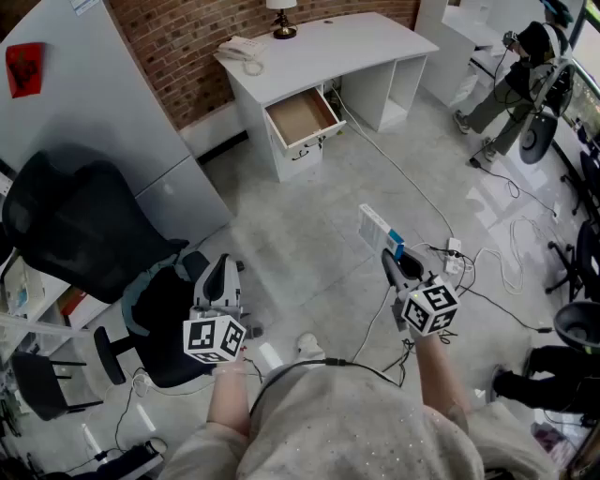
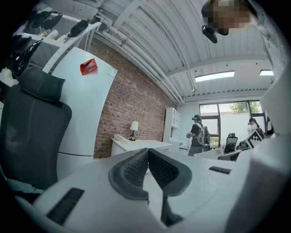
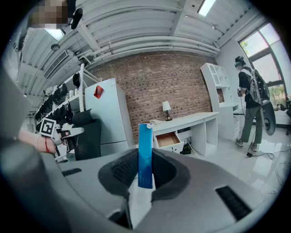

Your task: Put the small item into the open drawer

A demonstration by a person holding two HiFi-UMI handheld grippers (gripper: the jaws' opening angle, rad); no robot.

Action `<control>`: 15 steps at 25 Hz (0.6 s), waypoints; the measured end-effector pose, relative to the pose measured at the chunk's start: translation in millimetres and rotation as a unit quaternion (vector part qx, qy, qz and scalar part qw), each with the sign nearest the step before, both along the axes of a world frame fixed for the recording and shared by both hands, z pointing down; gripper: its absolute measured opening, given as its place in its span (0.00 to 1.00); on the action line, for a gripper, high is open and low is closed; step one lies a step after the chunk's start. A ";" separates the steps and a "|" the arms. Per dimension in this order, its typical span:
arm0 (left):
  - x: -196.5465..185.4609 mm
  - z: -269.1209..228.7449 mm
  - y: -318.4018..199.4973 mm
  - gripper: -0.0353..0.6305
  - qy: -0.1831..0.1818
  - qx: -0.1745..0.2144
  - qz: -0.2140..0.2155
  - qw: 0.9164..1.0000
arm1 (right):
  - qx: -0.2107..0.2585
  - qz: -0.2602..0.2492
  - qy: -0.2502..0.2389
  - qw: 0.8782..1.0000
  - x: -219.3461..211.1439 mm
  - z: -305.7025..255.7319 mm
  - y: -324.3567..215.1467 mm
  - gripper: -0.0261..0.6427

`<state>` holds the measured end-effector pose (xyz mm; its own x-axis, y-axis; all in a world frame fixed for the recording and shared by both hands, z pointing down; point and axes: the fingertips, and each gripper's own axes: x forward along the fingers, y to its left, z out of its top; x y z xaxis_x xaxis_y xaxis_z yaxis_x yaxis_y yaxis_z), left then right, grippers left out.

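Note:
The small item is a flat white box with a blue end (image 1: 378, 231), standing on edge between the jaws of my right gripper (image 1: 387, 255). In the right gripper view its blue edge (image 3: 145, 154) rises upright from that gripper (image 3: 145, 160), whose pads press on both sides of it. The open drawer (image 1: 302, 116) juts from the white desk (image 1: 328, 49) far ahead across the floor, with its wooden bottom bare; the drawer (image 3: 167, 139) also shows beyond the box. My left gripper (image 1: 220, 262) hovers at the lower left, and its jaws (image 2: 147, 152) meet at the tips with nothing between them.
A black office chair (image 1: 75, 234) and a second dark chair (image 1: 164, 323) stand at the left, beside a tall pale cabinet (image 1: 103, 122). Cables and a power strip (image 1: 455, 255) lie on the floor at the right. Another person (image 1: 511, 84) stands at the far right. A lamp (image 1: 281, 19) and a phone (image 1: 240, 47) sit on the desk.

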<state>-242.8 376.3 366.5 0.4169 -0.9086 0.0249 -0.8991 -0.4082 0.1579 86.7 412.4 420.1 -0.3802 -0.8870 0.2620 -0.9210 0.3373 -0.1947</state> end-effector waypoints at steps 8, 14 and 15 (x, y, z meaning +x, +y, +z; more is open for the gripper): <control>-2.6 0.0 3.8 0.06 0.002 -0.001 -0.005 1.000 | -0.001 0.000 0.000 1.000 0.5 0.4 2.2 0.15; -5.8 5.1 -3.0 0.06 0.003 -0.006 -0.005 1.000 | -0.001 0.002 -0.014 1.000 -2.2 3.9 -2.9 0.16; -6.5 6.2 -5.4 0.06 0.003 -0.006 -0.004 1.000 | 0.000 0.003 -0.016 1.000 -3.5 4.3 -4.8 0.16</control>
<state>-249.4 371.0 372.7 0.4101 -0.9114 0.0340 -0.9013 -0.3992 0.1684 83.2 407.6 424.4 -0.3837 -0.8890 0.2499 -0.9161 0.3324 -0.2240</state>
